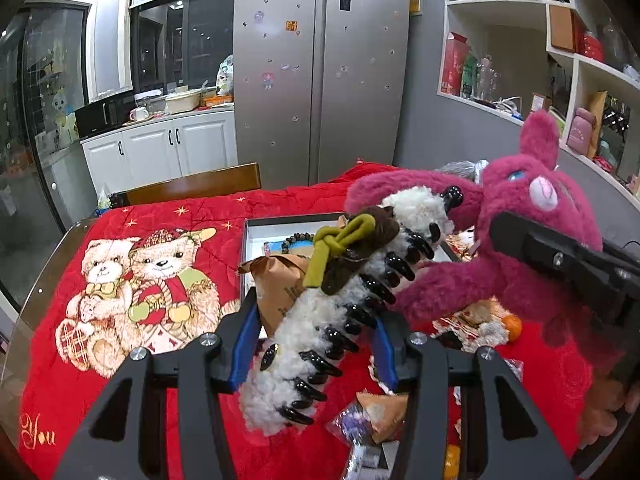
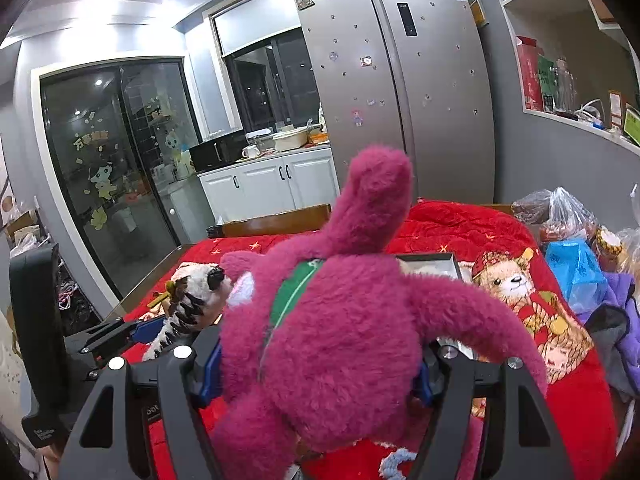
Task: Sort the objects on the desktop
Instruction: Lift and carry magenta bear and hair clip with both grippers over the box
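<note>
My left gripper [image 1: 314, 332] is shut on a white fluffy hair claw [image 1: 320, 320] with black teeth, a brown plush patch and a green knot, held above the red tablecloth. My right gripper [image 2: 316, 364] is shut on a magenta plush toy [image 2: 332, 320] with a green back panel, held above the table. The plush also shows at the right of the left wrist view [image 1: 516, 240], touching the claw's far end. The claw shows at the left of the right wrist view [image 2: 188, 308]. A shallow grey tray [image 1: 250, 236] holding beads and paper lies behind the claw.
A brown paper packet [image 1: 280, 284] rests at the tray's near edge. Small wrapped snacks [image 1: 372, 416] and an orange [image 1: 512, 326] lie on the cloth under the grippers. Plastic bags [image 2: 572, 236] and purple cloth [image 2: 624, 320] crowd the table's right side. A wooden chair back [image 1: 196, 186] stands beyond the table.
</note>
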